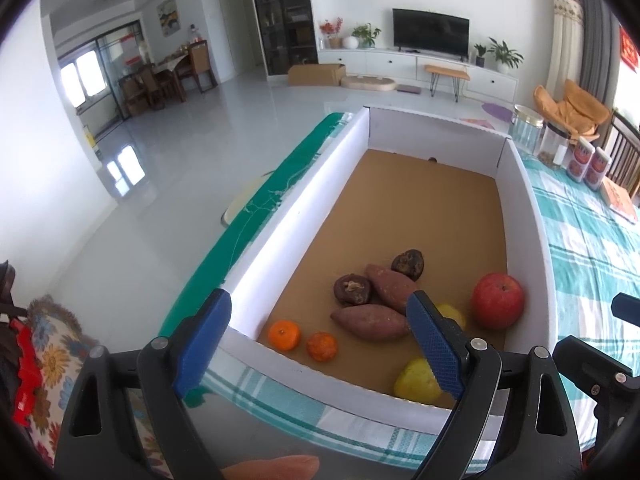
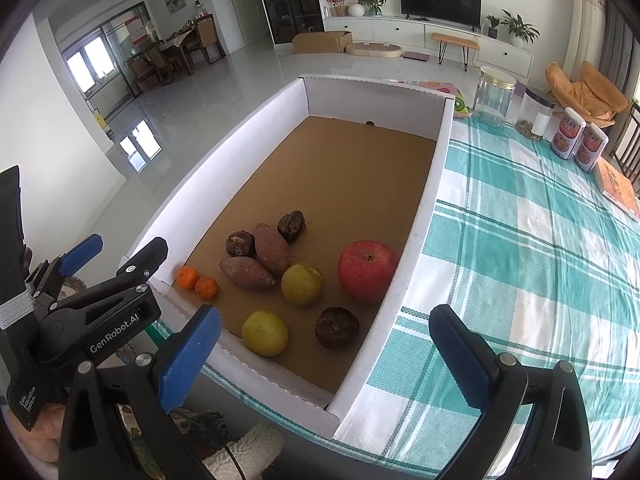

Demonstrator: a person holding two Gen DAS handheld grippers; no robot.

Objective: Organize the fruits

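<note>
A white cardboard box (image 2: pixel 420 220) with a brown floor lies on the table, and all the fruit sits in its near half. It holds a red apple (image 2: pixel 367 270), two yellow fruits (image 2: pixel 302 283), two mandarins (image 2: pixel 187 277), two sweet potatoes (image 2: pixel 247 273) and three dark brown fruits (image 2: pixel 337 326). My left gripper (image 1: pixel 319 298) hangs open over the box's near left corner, with nothing between its blue pads. One pad partly hides a yellow fruit (image 1: pixel 416 380). My right gripper (image 2: pixel 325 312) stands wide open above the near right corner, holding nothing.
A teal checked tablecloth (image 2: pixel 520 260) covers the table to the right of the box. Two glass jars (image 2: pixel 494 92), two printed cans (image 2: pixel 568 138) and an orange book (image 2: pixel 618 190) stand at its far right. The table edge runs just left of the box.
</note>
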